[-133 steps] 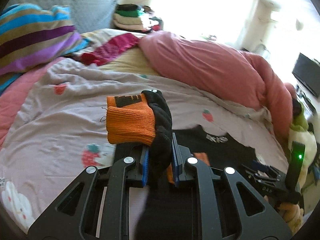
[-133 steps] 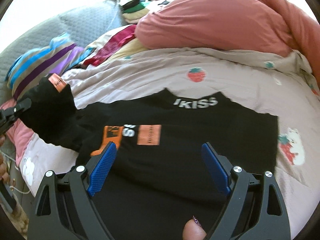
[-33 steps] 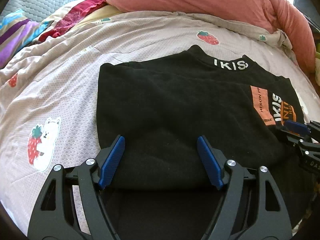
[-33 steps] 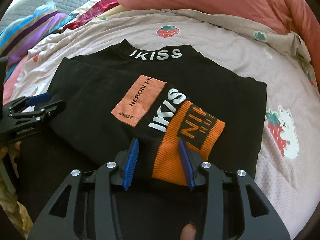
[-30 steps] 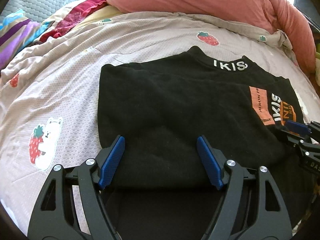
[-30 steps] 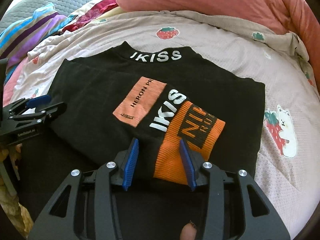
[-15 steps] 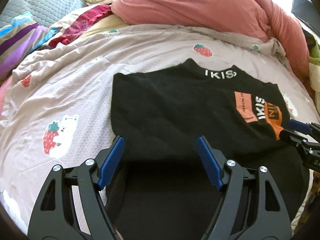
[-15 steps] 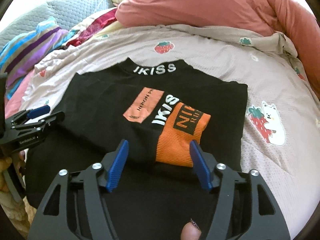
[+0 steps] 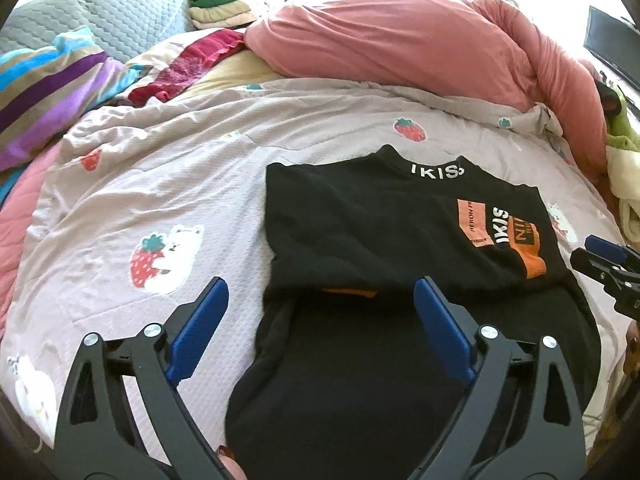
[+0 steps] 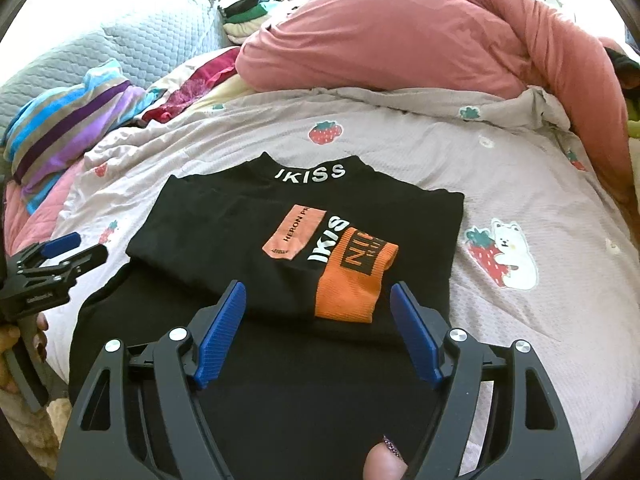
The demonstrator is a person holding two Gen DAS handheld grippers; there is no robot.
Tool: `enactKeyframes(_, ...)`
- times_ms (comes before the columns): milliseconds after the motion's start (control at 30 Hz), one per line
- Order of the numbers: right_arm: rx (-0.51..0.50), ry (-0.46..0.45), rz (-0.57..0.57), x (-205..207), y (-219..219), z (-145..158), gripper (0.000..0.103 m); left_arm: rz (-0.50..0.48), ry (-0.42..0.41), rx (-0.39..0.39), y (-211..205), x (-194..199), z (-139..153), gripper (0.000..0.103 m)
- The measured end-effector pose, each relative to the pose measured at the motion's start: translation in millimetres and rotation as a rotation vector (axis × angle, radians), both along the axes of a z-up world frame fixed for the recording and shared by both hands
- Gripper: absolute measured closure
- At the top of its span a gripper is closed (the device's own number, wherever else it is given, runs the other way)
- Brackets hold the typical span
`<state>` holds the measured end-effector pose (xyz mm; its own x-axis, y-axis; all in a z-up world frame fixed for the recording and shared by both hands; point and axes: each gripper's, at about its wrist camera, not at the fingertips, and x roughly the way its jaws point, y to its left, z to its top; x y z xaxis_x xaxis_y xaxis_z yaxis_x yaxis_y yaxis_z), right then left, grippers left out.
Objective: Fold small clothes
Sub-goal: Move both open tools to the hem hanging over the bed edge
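black sweater (image 10: 248, 256) flat on bed (image 10: 540, 184), both sleeves folded in, orange cuff (image 10: 352, 280) on top. left tongs (image 9: 320, 336), right tongs (image 10: 316, 336) both opening, empty, above hem. risk: hem lift shifts sleeves, cuff slides off, fold skews.

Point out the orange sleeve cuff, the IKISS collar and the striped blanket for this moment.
orange sleeve cuff (image 10: 348, 284), right wrist view, middle of the ribbed orange band.
IKISS collar (image 10: 309, 174), right wrist view, on the white lettering.
striped blanket (image 9: 44, 92), left wrist view, on a purple stripe.
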<state>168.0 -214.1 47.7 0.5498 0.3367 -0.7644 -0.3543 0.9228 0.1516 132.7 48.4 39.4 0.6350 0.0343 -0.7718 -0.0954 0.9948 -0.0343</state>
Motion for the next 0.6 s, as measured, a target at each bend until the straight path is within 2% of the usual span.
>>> enactKeyframes(133,-0.001,-0.012,0.001,-10.8,-2.9,4.8,0.027,0.015,-0.013,-0.006,6.9,-15.3,5.5,0.016)
enactKeyframes(167,0.000,-0.016,0.002,-14.2,-3.9,6.3,0.018,0.020,-0.013,-0.007,9.1,-19.0,6.3,0.016)
enactKeyframes(200,0.002,-0.022,-0.001,-16.7,-4.8,7.7,0.016,0.025,-0.013,-0.002,10.7,-23.1,6.7,0.016)
enactKeyframes(433,-0.004,-0.037,-0.002,-37.3,-13.2,12.9,0.015,0.063,-0.015,0.047,20.8,-56.7,7.6,0.015)
enactKeyframes(600,-0.012,-0.039,-0.011,-53.1,-22.6,11.8,0.014,0.071,-0.007,0.038,26.1,-76.4,2.3,0.015)
